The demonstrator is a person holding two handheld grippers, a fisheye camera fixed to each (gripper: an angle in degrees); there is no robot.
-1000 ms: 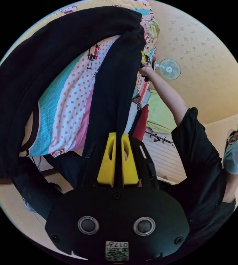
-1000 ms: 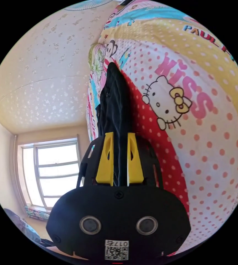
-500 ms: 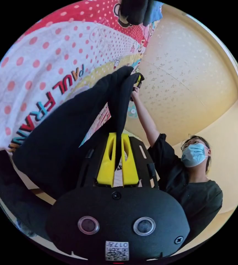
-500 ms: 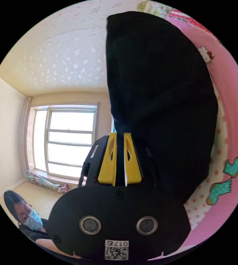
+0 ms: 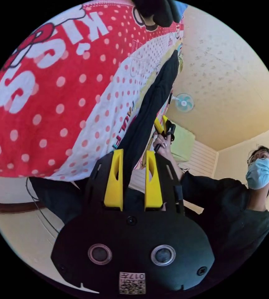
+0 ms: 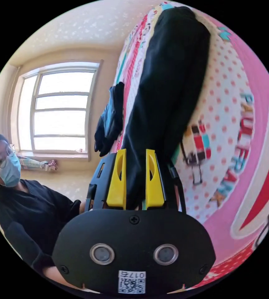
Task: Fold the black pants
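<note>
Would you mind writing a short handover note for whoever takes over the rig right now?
Left claw: jaws parted, with black pants fabric running between them; not clearly pinched.
Right claw: jaws also apart, the pants passing between them; grip uncertain. It also shows in the left gripper view, held in the person's hand.
Pants: stretched as a narrow doubled band between the two claws, over the patterned bedspread. Another dark garment lies at the bed's edge.
Done: pants appear folded lengthwise.
Left: probably check both grips, lay the band flat, then fold it across.
</note>
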